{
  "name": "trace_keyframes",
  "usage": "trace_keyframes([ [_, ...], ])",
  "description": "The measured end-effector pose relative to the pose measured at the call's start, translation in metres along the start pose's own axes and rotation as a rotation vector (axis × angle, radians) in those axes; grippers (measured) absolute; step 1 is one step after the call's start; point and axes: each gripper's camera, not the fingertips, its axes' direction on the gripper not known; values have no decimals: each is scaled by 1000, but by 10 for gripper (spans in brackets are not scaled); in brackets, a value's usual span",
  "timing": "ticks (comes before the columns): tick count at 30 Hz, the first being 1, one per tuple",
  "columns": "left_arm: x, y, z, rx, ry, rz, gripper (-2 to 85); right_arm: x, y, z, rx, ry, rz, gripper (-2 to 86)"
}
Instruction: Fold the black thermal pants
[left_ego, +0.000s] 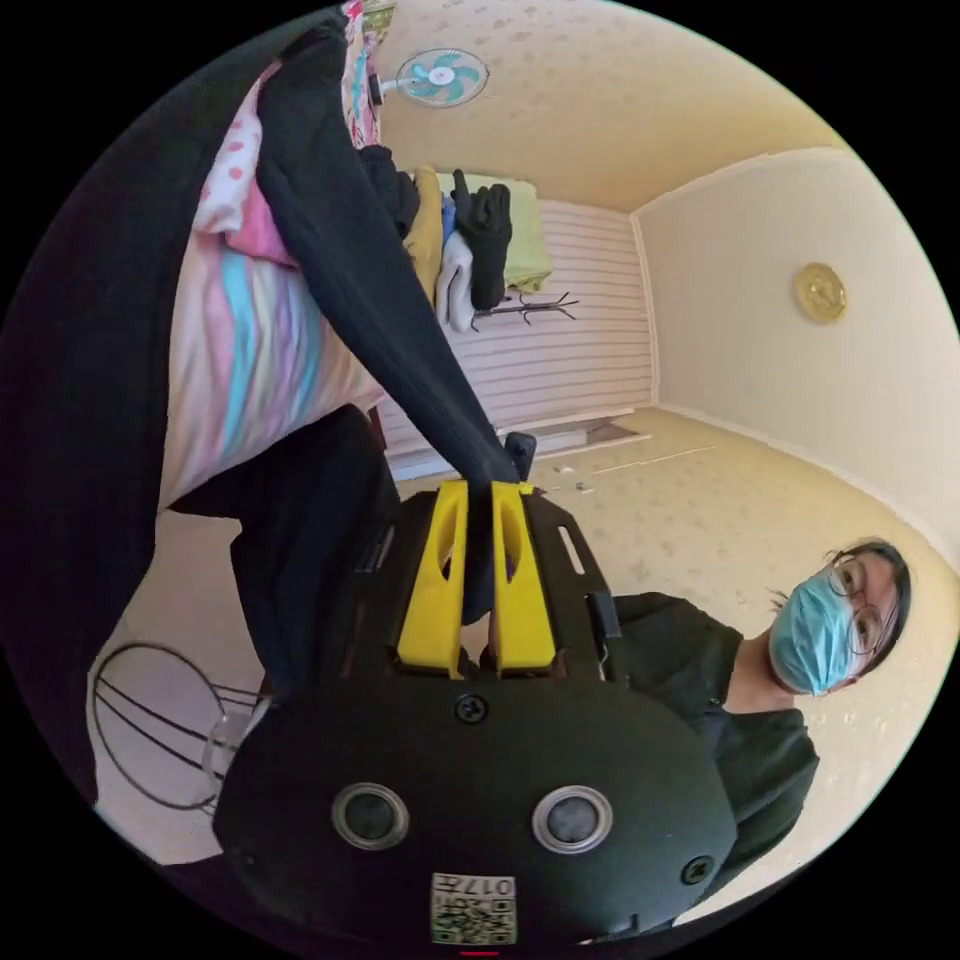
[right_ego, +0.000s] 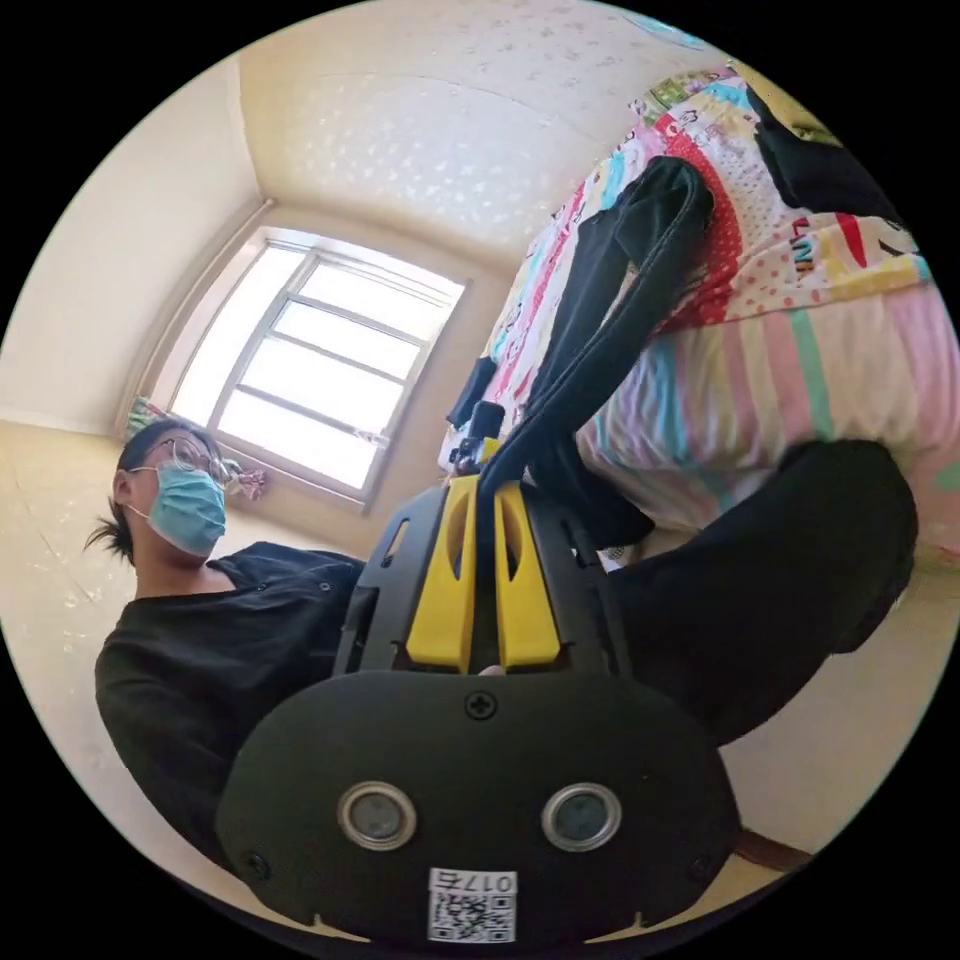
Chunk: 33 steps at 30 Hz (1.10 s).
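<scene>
We hold the pants (left_ego: 370, 300) pinched in both tongs, left (left_ego: 478, 530) and right (right_ego: 482, 520); their length runs from each up over the bed (right_ego: 790, 370).

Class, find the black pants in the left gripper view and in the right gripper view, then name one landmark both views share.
Left gripper view: the pants run from upper left down to the centre, into the left gripper.
Right gripper view: the pants run from upper right down to the centre, into the right gripper.
Shared landmark: the striped bedcover.
</scene>
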Motion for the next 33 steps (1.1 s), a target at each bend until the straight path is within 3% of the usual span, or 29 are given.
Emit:
trace_keyframes([
  [3, 28, 0, -17, 23, -279, 17, 90, 11, 12, 29, -46, 82, 30, 33],
  [7, 81, -2, -2, 158, -330, 164, 135, -22, -4, 103, -130, 30, -158, 32],
  [10, 98, -16, 39, 185, -487, 208, 176, -47, -23, 169, -280, 35, -320, 32],
  [13, 78, -37, 75, 52, -514, 175, 157, -62, -28, 221, -416, 114, -470, 34],
  [16, 51, -37, 82, 62, -476, 113, 95, -51, -32, 251, -595, 188, -534, 42],
  [18, 47, -35, 83, 57, -484, 151, 54, -38, -44, 252, -689, 115, -575, 55],
  [20, 46, -35, 78, 92, -434, 164, 46, -25, -76, 235, -650, 38, -594, 69],
  [21, 45, -36, 76, 98, -402, 159, 44, -11, -114, 218, -536, 71, -550, 76],
  [23, 42, -40, 73, 93, -377, 149, 44, 14, -179, 195, -306, 173, -440, 93],
  [25, 42, -44, 74, 94, -367, 145, 45, 63, -262, 185, 67, 354, -285, 115],
  [27, 43, -49, 76, 93, -349, 143, 45, 112, -314, 204, 193, 540, -139, 120],
  [30, 47, -56, 72, 108, -315, 128, 45, 168, -379, 251, 175, 771, -67, 118],
  [33, 49, -58, 56, 166, -233, 94, 45, 206, -424, 289, 52, 767, 25, 92],
])
